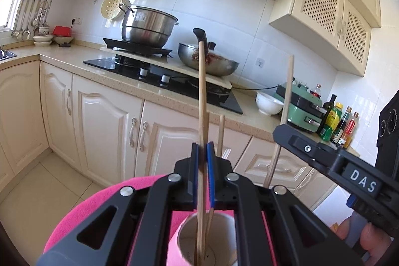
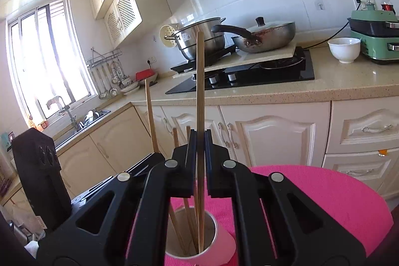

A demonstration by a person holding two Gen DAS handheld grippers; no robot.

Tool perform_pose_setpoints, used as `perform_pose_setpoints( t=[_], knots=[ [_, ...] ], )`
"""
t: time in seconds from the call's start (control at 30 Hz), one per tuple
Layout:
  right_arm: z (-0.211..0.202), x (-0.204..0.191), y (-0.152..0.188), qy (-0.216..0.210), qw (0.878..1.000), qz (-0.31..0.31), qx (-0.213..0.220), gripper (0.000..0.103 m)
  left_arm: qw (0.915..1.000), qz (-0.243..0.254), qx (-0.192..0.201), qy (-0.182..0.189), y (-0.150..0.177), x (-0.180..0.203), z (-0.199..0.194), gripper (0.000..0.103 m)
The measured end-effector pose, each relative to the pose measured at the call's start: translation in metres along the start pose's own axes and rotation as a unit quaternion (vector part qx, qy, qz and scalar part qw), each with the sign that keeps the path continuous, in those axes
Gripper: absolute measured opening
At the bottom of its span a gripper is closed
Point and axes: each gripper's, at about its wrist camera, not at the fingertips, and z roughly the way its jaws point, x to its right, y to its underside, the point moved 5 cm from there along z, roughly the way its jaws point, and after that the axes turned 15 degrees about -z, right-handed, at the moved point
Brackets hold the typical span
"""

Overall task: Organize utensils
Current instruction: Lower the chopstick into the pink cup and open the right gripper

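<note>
Chopsticks being lowered into the pink cup, one in each gripper.

Left of the cup [image 1: 199, 241], one chopstick [image 1: 202, 101] is clamped upright in the closed jaws of the left gripper [image 1: 202, 153], its lower end inside the cup. Over the cup on the pink cloth [image 2: 324, 191], a second chopstick [image 2: 200, 91] is pinched by the right gripper [image 2: 200, 141], tip already in. The sticks are judged light, stiff and smooth, likely to swivel if gripped loosely; mid-shaft is the best hold.
</note>
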Motion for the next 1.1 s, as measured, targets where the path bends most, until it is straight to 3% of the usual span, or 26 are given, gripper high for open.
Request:
perform_pose_setpoints(
  t=[0.13,0.6,0.9,0.97,1.0,1.1],
  knots=[
    [-0.004,-0.003,0.009,-0.008,1.000,0.004,-0.015,0.007,0.9993,0.031,-0.014,-0.014,0.012,0.001,-0.005,0.007],
    [-0.022,-0.021,0.029,-0.011,0.999,-0.018,-0.049,0.007,0.9974,0.031,-0.055,-0.036,0.040,-0.002,-0.022,0.006],
    [-0.025,-0.026,0.037,-0.005,0.998,-0.025,-0.062,0.007,0.9959,0.028,-0.071,-0.049,0.040,0.000,-0.026,0.007],
    [-0.025,-0.027,0.038,-0.005,0.997,-0.028,-0.066,0.007,0.9953,0.032,-0.075,-0.052,0.042,0.000,-0.027,0.012],
    [-0.025,-0.028,0.038,-0.004,0.997,-0.029,-0.067,0.007,0.9948,0.036,-0.075,-0.057,0.042,0.001,-0.028,0.020],
    [-0.026,-0.029,0.039,0.000,0.997,-0.031,-0.070,0.007,0.9950,0.041,-0.068,-0.060,0.041,0.003,-0.034,0.025]
  ],
)
